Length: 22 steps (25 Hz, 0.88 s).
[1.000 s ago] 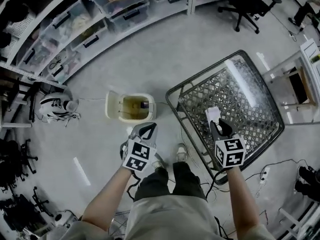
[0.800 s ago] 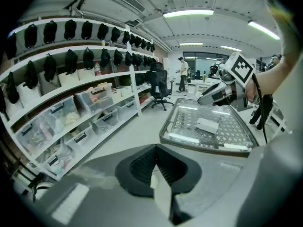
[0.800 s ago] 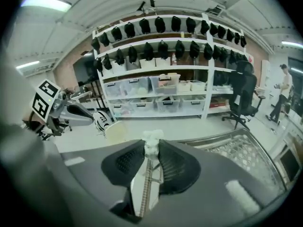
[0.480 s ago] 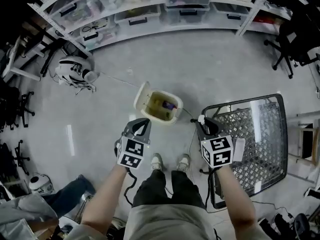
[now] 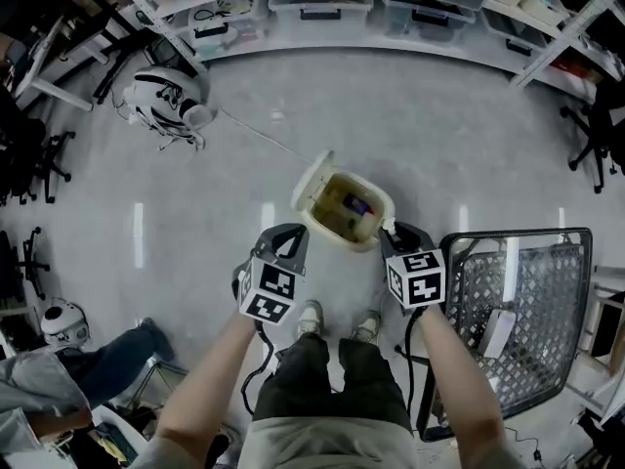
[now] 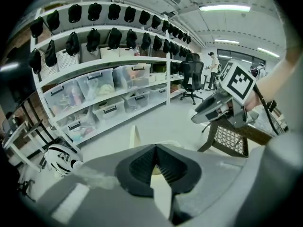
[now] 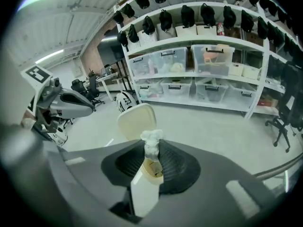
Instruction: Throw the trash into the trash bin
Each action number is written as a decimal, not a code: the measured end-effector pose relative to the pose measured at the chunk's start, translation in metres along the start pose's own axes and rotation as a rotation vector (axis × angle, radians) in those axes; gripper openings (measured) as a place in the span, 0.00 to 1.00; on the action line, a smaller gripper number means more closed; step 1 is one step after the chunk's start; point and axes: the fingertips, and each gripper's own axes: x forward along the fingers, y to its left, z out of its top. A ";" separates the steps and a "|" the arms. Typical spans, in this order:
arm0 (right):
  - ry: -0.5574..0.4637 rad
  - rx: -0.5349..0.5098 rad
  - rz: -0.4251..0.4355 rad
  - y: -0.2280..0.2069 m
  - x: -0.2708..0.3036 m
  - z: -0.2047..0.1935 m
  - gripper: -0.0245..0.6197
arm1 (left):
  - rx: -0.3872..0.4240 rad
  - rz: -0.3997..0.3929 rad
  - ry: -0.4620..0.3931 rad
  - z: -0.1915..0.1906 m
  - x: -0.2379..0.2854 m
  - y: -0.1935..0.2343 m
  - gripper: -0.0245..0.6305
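1. The black wire-mesh cart (image 5: 532, 301) stands on the floor, to the right of the bin and just apart from it.
2. The cream plastic trash bin (image 5: 369, 237) sits on the floor just ahead of the person's feet. Its flip lid stands open, and dark scraps already lie inside it.
3. The left hand-held gripper (image 5: 284, 236) hovers at the bin's left edge. Its jaws are closed together, with nothing between them.
4. The right hand-held gripper (image 5: 393, 229) hangs over the bin's right rim, angled downward. Its jaws pinch the trash at their tips.
5. The trash is a small crumpled white tissue wad (image 7: 151, 140), poking out above the jaw tips, with the bin's raised lid behind it.
   - It looks very light, soft and easily squashed, so a gentle pinch on its bulk should be enough.
   - It is neither fragile nor slippery. It may cling to the pads or drift as it falls, so it is best let go low over the bin's opening.
6. Compared with a second ago:
   - The view has swung, and the bin, which was then ahead and off to the left, now lies between the two gripper tips.
   - The right gripper was then over the cart and has come across to the bin's rim, leaving the cart off to the side.
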 end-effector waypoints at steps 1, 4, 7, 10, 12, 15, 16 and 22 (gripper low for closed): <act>0.010 -0.001 0.000 -0.001 0.015 -0.009 0.19 | -0.003 0.001 0.002 -0.009 0.007 0.002 0.04; 0.037 -0.007 -0.003 -0.005 0.056 -0.034 0.19 | -0.010 -0.002 0.007 -0.034 0.028 0.004 0.04; 0.057 -0.009 0.001 -0.007 0.089 -0.056 0.19 | -0.020 -0.009 0.016 -0.058 0.050 0.000 0.04; 0.076 -0.006 0.006 -0.007 0.116 -0.077 0.19 | -0.050 -0.010 0.022 -0.081 0.068 -0.003 0.04; 0.091 -0.006 -0.002 -0.008 0.130 -0.091 0.19 | -0.071 -0.011 0.024 -0.092 0.077 -0.006 0.04; 0.108 0.000 -0.018 -0.011 0.142 -0.107 0.21 | -0.081 -0.017 0.028 -0.105 0.083 -0.009 0.04; 0.110 0.004 -0.020 -0.012 0.144 -0.109 0.23 | -0.080 -0.017 0.029 -0.108 0.082 -0.009 0.04; 0.086 0.021 -0.020 -0.009 0.129 -0.099 0.32 | -0.075 -0.006 0.031 -0.104 0.065 -0.002 0.04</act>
